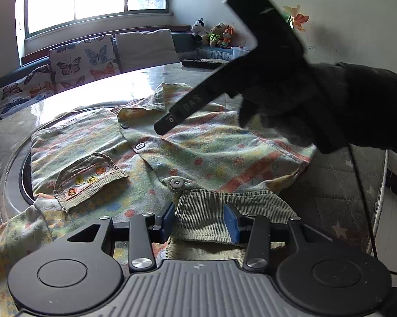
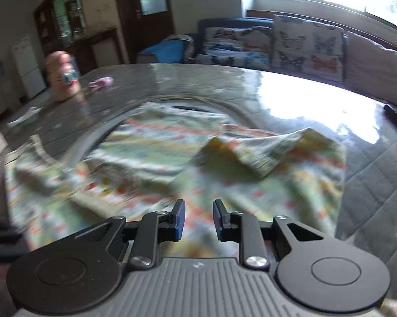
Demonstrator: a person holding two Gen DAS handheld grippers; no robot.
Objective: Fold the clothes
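Note:
A small patterned shirt with snap buttons lies spread on the round table. One corduroy cuff is folded onto its front. My left gripper is open and low over the near edge, its blue pads on either side of a strip of corduroy trim. A dark-gloved hand holds the right gripper over the shirt, one black finger pointing down at the collar. The right wrist view is blurred. In it the right gripper hovers open above the shirt, with a raised fold ahead.
A remote control lies at the table's far edge. A pink figure stands on the table's left side. A sofa with butterfly cushions and soft toys lies behind. A black cable hangs at the right.

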